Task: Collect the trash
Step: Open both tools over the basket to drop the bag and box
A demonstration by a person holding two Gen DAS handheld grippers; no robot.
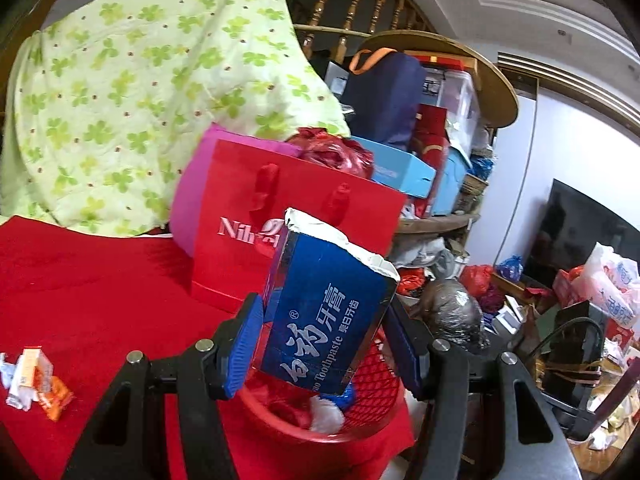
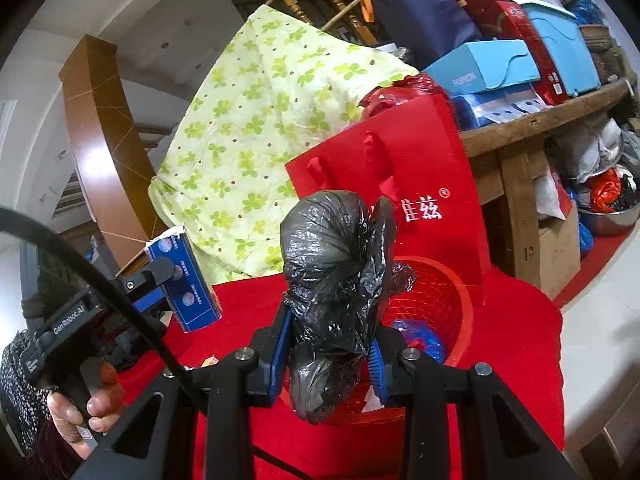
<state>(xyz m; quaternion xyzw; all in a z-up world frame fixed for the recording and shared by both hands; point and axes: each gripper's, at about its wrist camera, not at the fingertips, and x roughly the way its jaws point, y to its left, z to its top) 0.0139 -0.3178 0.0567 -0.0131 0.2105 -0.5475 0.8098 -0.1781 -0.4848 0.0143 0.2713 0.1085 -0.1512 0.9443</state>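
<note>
My left gripper is shut on a blue toothpaste box with a torn white top, held above the red mesh basket. From the right wrist view, the same box shows at the left in that gripper, with a person's hand on the handle. My right gripper is shut on a crumpled black plastic bag, held over the near rim of the red basket. Inside the basket lie blue and white scraps.
A red paper gift bag stands right behind the basket on the red cloth. Small orange and white wrappers lie at the left. A green clover quilt rises behind. A cluttered wooden table stands at the right.
</note>
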